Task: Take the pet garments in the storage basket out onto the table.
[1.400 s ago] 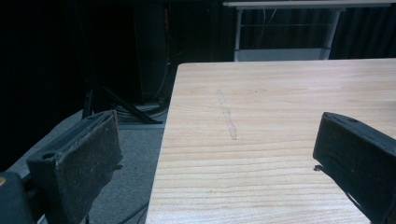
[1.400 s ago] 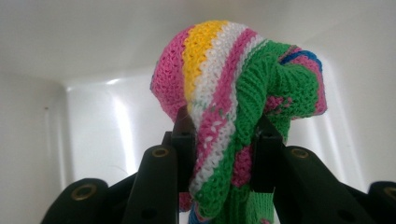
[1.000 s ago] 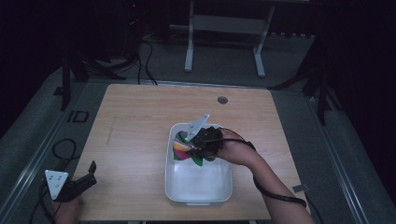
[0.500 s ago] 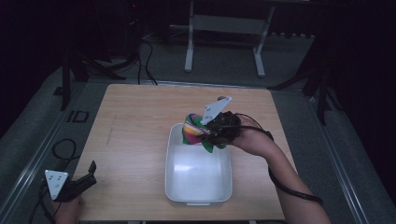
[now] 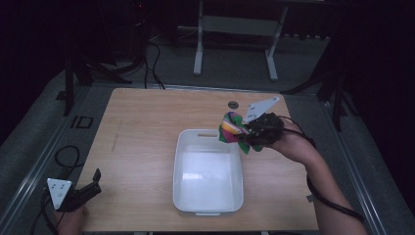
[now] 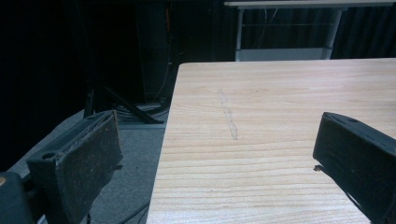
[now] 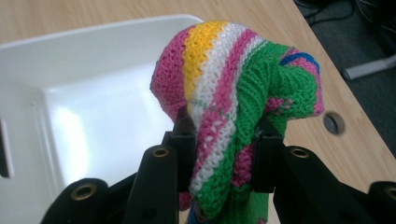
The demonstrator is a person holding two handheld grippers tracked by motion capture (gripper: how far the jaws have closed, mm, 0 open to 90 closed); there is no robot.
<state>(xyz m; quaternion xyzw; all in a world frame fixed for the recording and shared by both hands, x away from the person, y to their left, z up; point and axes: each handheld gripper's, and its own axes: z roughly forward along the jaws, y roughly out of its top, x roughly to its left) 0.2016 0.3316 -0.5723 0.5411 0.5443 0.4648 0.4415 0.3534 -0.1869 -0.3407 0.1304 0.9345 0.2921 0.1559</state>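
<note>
A striped knitted cloth point(image 5: 233, 128) of pink, green, yellow and white hangs in the air at the far right corner of the white tub point(image 5: 182, 161). My right gripper point(image 5: 247, 133) is shut on it, and in the right gripper view the cloth point(image 7: 233, 93) bulges up between the two black jaws of the right gripper point(image 7: 223, 140), with the tub point(image 7: 70, 93) behind and to the left. Over the table's front left corner my left gripper point(image 5: 92, 182) stands open. In the left gripper view its fingers point(image 6: 88, 158) are wide apart with bare wood between them.
The wooden table point(image 5: 142, 127) has a small round hole point(image 5: 233, 104) near its far edge. Beyond the table a metal stand point(image 5: 235, 29) and cables lie on the dark floor. The table's left edge point(image 6: 163, 154) drops to grey floor.
My right gripper has lifted the cloth out of the tub and carried it away and to the right, to the tub's far right corner. The left gripper has stayed put.
</note>
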